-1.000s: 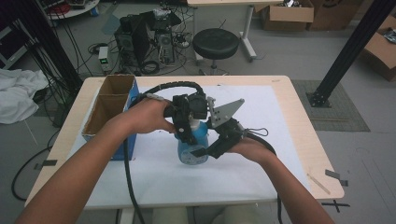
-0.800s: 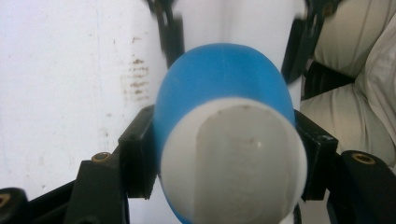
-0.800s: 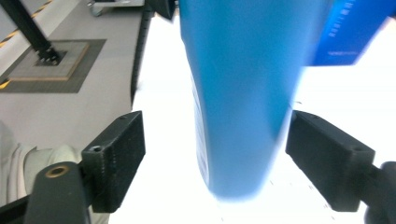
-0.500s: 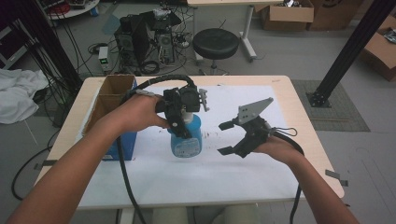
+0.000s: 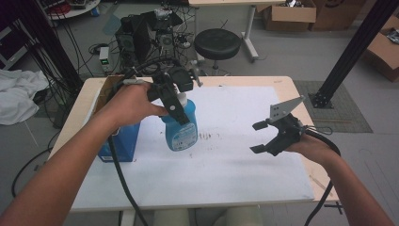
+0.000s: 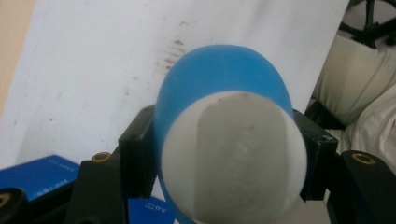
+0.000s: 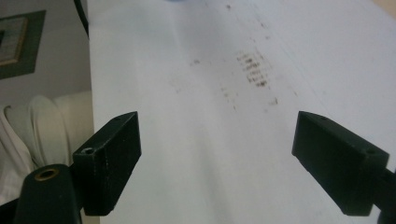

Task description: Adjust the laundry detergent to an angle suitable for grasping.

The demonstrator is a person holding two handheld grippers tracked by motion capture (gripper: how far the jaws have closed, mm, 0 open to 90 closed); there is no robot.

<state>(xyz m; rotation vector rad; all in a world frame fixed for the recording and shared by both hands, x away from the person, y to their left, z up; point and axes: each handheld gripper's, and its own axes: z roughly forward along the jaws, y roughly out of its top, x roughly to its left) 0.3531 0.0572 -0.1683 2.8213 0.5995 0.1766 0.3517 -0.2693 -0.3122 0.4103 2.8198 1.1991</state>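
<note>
The worktop [image 5: 301, 94] carries a white sheet [image 5: 226, 165] over most of its top, marked with a patch of dark smudges [image 5: 207, 136]. Taking the blue bottle [image 5: 181, 127] as landmark: a blue box [image 5: 123, 141] stands just beside it on its left, with an open cardboard box [image 5: 104, 89] behind that. The bottle sits upright over the sheet, left of centre, the smudges just to its right. The left gripper [image 5: 171, 101] comes down on the bottle's top, jaws clamped on its white cap [image 6: 233, 154]. Well apart to the bottle's right, the right gripper [image 5: 262, 137] hovers above the sheet, its jaws having just been opening, now wide with nothing between them.
</note>
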